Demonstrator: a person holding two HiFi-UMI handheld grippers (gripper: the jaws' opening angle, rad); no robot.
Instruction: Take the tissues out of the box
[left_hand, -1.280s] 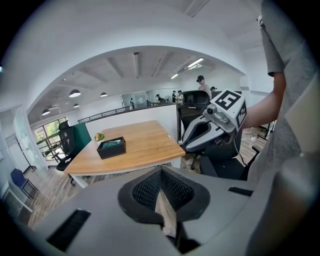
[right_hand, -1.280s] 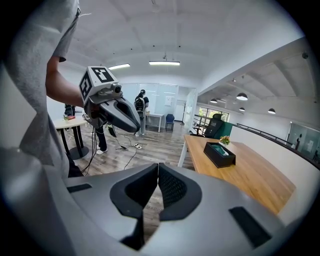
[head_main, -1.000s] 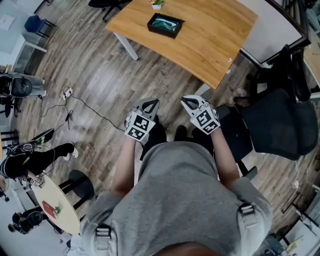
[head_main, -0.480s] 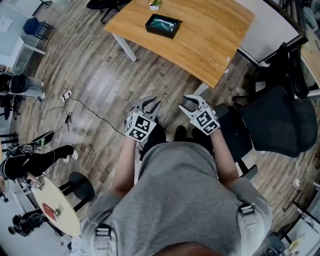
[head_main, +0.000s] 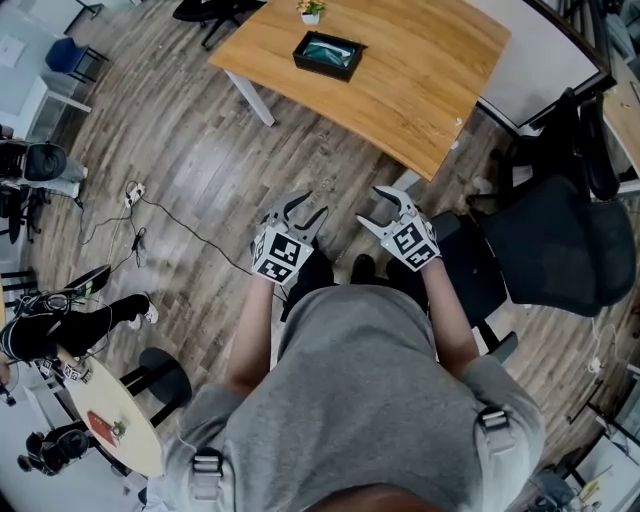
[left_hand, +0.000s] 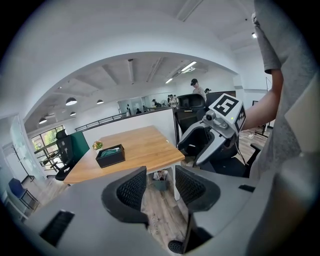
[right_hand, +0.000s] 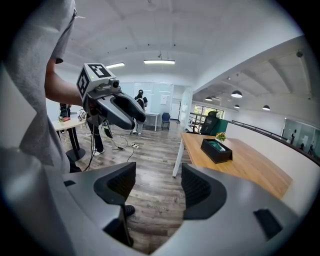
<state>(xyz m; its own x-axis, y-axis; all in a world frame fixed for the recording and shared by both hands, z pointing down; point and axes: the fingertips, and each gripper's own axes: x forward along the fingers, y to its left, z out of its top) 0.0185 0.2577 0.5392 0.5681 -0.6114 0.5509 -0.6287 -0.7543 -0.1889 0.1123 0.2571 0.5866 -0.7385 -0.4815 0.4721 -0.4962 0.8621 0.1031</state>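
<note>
Standing on the wood floor (head_main: 200, 150), well apart from the tabletop (head_main: 420, 80), person holds both hand-held grippers side by side in front of the body. Left hand-held gripper (head_main: 306, 211): jaws opening, spread, nothing btwn them. Right hand-held gripper (head_main: 382, 208): same, jaws opening w/ only floor seen thru the gap. Black tissue box (head_main: 330, 52) sits on the tabletop near its far edge, just beside a small potted plant (head_main: 314, 8), teal contents showing in its open top. Black office chair (head_main: 555, 250) stands at right.
</note>
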